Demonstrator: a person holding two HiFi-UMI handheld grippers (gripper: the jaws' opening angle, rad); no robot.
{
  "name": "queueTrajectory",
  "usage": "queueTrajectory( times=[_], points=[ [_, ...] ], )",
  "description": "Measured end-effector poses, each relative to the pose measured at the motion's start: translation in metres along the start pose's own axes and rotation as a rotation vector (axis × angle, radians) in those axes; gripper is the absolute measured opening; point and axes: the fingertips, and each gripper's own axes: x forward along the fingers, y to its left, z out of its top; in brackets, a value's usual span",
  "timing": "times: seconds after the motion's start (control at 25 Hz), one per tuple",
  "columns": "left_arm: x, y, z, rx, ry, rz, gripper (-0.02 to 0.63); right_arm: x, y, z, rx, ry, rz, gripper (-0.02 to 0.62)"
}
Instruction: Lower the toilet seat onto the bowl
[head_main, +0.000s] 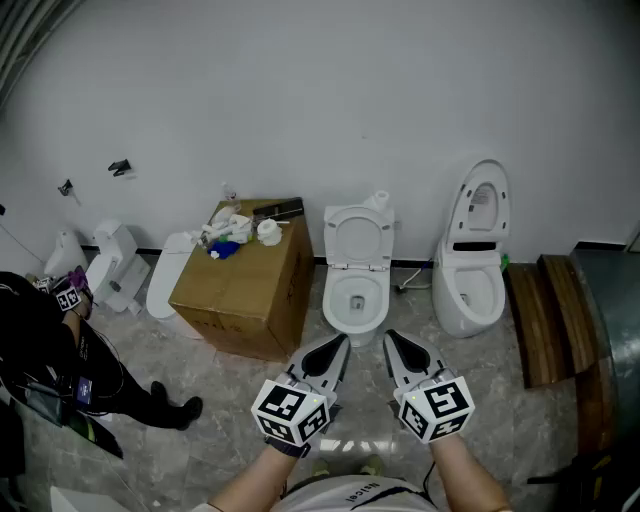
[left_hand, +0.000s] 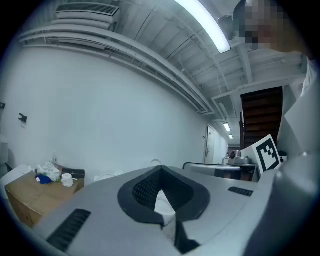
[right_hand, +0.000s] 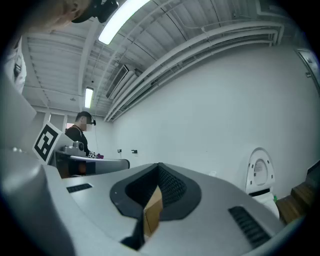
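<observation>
In the head view a white toilet stands against the far wall. Its seat (head_main: 358, 236) is raised upright above the bowl (head_main: 356, 300). My left gripper (head_main: 337, 347) and right gripper (head_main: 393, 342) hover side by side just short of the bowl, both pointing at it. Each one is shut with nothing between its jaws. In the left gripper view the left gripper (left_hand: 160, 171) shows closed jaws with only the wall beyond. In the right gripper view the right gripper (right_hand: 159, 168) looks the same.
A cardboard box (head_main: 245, 283) with small clutter on top stands left of the toilet. A second toilet (head_main: 475, 265) with its lid up stands to the right, beside wooden planks (head_main: 545, 320). Loose toilet parts (head_main: 110, 270) and a person in black (head_main: 40, 340) are at the left.
</observation>
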Motion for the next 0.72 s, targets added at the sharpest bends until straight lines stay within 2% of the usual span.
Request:
queueTrajectory(
  times=[0.28,0.44,0.72],
  points=[
    [0.004,-0.005,0.001,0.004,0.006,0.002,0.009,-0.004,-0.004,0.004,0.004,-0.002,0.005,0.014],
    [0.001,-0.006,-0.002,0.010,0.007,0.006,0.009,-0.013,-0.006,0.002,0.047,-0.020,0.022,0.015],
    [0.012,0.000,0.000,0.024,-0.004,0.027,0.011,-0.027,-0.034,0.007,0.097,-0.075,0.032,0.015]
  ],
)
